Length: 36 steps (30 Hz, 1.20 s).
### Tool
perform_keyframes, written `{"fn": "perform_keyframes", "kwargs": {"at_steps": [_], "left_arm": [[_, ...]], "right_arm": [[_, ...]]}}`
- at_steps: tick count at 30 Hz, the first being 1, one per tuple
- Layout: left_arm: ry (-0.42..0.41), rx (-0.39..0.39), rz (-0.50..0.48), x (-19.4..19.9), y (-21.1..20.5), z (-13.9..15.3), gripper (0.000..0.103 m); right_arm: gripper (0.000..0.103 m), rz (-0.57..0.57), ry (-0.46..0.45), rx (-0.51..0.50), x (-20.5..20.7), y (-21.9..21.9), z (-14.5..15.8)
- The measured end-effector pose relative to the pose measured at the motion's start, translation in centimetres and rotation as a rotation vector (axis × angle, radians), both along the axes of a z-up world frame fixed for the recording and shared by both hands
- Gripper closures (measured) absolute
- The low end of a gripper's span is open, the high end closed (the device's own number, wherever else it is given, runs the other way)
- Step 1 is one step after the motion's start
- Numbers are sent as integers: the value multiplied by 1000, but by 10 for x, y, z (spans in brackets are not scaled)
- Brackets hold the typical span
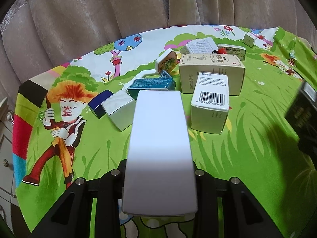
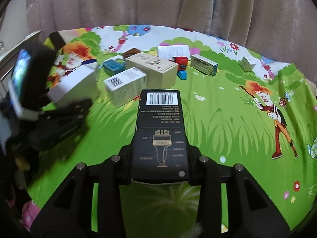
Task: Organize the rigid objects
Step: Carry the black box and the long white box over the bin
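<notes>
The left gripper (image 1: 160, 178) grasps a long white box (image 1: 160, 148); the right gripper (image 2: 160, 158) grasps a black box (image 2: 161, 134), both carried above the green cloth (image 1: 247, 138). At about twelve o'clock, the cardboard box (image 1: 212, 69), barcode box (image 1: 212, 103) and teal box (image 1: 150, 84) lie loosely clustered. I judge most sorting is left.

Each claw (image 1: 160, 178) (image 2: 160, 162) has 2 matte black angular fingers studded with round silver screws.
</notes>
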<state>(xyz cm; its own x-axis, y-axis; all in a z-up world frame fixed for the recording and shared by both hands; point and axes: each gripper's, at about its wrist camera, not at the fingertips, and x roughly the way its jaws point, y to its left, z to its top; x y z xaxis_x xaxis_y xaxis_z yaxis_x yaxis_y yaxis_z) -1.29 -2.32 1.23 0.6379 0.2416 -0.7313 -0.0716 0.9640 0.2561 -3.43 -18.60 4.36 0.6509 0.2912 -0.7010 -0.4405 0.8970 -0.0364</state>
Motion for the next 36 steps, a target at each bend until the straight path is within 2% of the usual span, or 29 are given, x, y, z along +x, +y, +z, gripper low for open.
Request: {"fn": "perform_keyframes", "kwargs": {"at_steps": [3,10,20,24,36], "left_arm": [[-9,-33,18,-8,1,4,67],[-68,-119,39,-60,-13,21,67],[-206,-205,68,-106,-28,70,67],[-251,-192,27,-115,-46,92,67],[-334,-176,-125,-134,-105,133,67]], "right_arm": [[61,28,-15,-6,-16,-1,6],[61,79,-59,-69,-48,-2,13],[61,86,-141,-112,-83,-12,39],[61,58,-176,-106,-91,-26,56],[61,-64,-294,-72,-116,-83,101]]}}
